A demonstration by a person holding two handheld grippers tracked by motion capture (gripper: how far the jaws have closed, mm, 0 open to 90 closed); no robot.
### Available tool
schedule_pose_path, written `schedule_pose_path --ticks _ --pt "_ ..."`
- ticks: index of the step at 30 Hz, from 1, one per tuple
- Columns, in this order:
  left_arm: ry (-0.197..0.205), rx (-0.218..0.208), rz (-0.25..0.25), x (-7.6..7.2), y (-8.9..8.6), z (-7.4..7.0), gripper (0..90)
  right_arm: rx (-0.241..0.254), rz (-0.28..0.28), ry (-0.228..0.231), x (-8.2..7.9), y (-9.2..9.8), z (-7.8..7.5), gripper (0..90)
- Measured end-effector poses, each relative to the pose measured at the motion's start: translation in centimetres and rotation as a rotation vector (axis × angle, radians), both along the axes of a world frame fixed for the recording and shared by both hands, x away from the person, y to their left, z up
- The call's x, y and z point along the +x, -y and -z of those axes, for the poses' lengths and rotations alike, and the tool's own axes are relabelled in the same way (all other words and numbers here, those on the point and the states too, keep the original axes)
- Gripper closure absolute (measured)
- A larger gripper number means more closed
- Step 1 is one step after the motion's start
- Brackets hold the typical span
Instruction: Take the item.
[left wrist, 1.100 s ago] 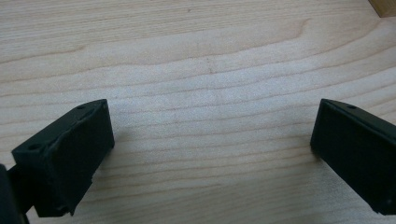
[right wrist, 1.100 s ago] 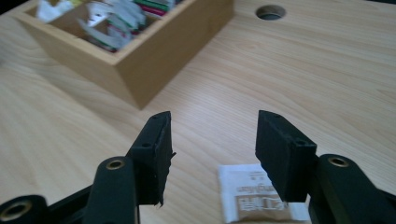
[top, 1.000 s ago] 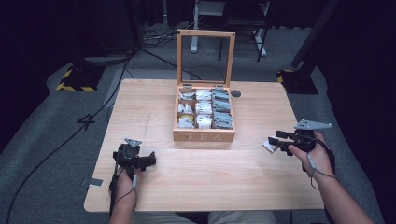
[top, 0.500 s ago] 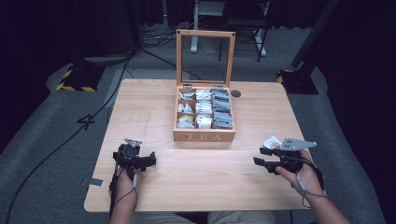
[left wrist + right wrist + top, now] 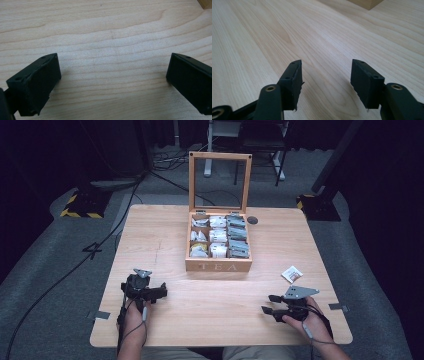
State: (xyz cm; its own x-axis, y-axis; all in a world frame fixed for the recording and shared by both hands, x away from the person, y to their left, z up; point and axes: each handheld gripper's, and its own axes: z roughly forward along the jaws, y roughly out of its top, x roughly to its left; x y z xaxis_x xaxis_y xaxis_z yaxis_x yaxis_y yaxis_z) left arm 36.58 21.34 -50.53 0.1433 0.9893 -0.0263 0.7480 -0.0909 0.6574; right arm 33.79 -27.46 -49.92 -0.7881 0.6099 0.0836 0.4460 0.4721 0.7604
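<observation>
The small tea bag packet point(image 5: 292, 274) lay flat on the table point(image 5: 160, 240), well to the right of the wooden tea box point(image 5: 218, 266) and apart from it, and just beyond the right gripper point(image 5: 269, 304) toward the far edge and slightly to the right. That gripper pointed leftward across the table, so the packet sat off to the side of its jaws rather than ahead of them; reaching it would probably have called for a turn of the wrist. The right hand point(image 5: 305, 320) was far nearer to the packet than the left gripper point(image 5: 159, 292), which rested low over bare wood at the table's near left. The right jaws had just been opening and stood spread with nothing between them; in the right gripper view only wood grain lay ahead. The left jaws were spread wide and empty too. The packet looked white and squarish with a dark reddish mark, one corner turned toward the box; finer detail was too small to tell.
</observation>
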Motion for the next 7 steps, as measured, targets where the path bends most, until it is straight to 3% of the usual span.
schedule_pose_path --ticks 4,7 --pt "-0.001 0.0 -0.001 -0.01 0.01 0.0 0.0 -0.057 -0.009 0.059 -0.26 -0.47 0.41 37.7" --pt "-0.001 0.0 -0.001 -0.01 0.01 0.0 0.0 -0.066 -0.003 0.062 -0.24 -0.66 0.44 34.5"
